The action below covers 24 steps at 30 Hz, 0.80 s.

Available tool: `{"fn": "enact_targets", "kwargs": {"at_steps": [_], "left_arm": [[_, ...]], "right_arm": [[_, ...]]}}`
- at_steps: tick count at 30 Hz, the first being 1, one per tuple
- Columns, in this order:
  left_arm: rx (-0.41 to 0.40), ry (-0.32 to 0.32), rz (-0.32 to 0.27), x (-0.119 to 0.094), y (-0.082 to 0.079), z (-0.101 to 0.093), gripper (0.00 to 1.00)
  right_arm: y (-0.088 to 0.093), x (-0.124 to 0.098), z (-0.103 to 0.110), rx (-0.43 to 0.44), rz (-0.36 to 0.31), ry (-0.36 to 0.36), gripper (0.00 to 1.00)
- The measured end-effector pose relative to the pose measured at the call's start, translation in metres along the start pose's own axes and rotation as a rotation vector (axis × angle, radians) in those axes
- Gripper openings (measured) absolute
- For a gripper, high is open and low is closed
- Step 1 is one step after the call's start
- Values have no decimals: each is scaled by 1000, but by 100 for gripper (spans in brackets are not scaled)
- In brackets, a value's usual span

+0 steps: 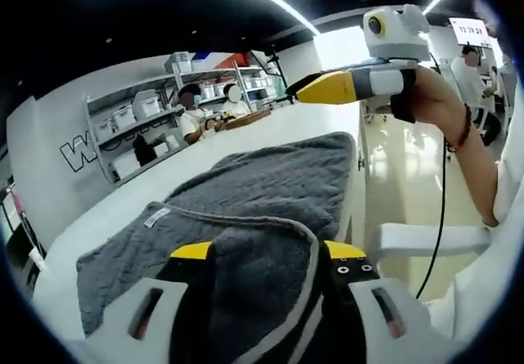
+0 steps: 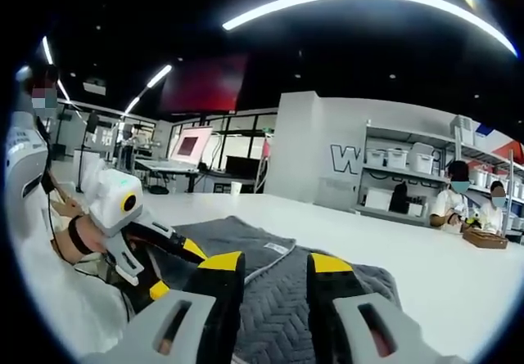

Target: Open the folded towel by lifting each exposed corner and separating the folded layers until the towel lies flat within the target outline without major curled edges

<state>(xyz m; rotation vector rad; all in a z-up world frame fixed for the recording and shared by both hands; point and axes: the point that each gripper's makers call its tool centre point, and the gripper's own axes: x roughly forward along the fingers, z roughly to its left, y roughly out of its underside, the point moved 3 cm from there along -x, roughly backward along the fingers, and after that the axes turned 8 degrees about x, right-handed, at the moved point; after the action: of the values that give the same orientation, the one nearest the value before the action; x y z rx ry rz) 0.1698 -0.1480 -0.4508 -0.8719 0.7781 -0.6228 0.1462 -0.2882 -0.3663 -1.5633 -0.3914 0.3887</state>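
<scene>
A dark grey quilted towel with pale grey edging (image 1: 262, 208) is lying partly folded on a long white table (image 1: 123, 200), a white care label (image 1: 157, 216) showing on its near layer. In the left gripper view, the left gripper (image 1: 266, 258), black with yellow tips, is hanging over a folded flap of the towel with its jaws spread wide; whether they are touching the cloth cannot be told. The right gripper (image 1: 323, 86) is being held high above the table's far edge by a hand (image 1: 434, 98), its yellow jaws appearing pressed together with nothing between them. In the right gripper view, the right gripper (image 2: 274, 267) is pointing over the towel (image 2: 286, 298), while the left gripper (image 2: 176, 253) is reaching in from the left. Beyond the table, two seated people (image 1: 209, 106) are working beside grey shelving stacked with white storage bins (image 1: 135, 114). A white wall with large lettering (image 2: 348, 158) is standing behind, and long ceiling light strips (image 2: 360, 0) are glowing overhead.
</scene>
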Motion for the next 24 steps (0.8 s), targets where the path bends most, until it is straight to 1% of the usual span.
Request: {"fn": "enact_targets", "kwargs": {"at_steps": [3,6,8,9,11,13,18,21,24], "left_arm": [[-7,-22,2,-2,1,3,50],[-6,-31,-6,-5,-1,5,47],[-10,-40,-24,-6,-3,7,45],[-9,-35,-25,-6,-4,6,44],[-15,-28,-31,-5,-3,6,38],[-32,-6,-44,-5,-4,5,31],[-38,-6,-49,-5,-4,5,25],[-44,12,-58,-5,-4,3,18],[-45,27,-60,-4,-4,1,12]], "right_arm": [[0,1,1,1,0,-2,25],[1,2,1,-2,6,-1,25],[1,2,2,3,1,-3,25],[1,3,2,4,1,-3,25],[1,3,2,3,6,-4,25],[2,3,3,0,6,-6,25],[1,3,3,5,3,-9,25],[2,4,3,4,6,-8,25],[3,4,3,6,7,-11,25]]}}
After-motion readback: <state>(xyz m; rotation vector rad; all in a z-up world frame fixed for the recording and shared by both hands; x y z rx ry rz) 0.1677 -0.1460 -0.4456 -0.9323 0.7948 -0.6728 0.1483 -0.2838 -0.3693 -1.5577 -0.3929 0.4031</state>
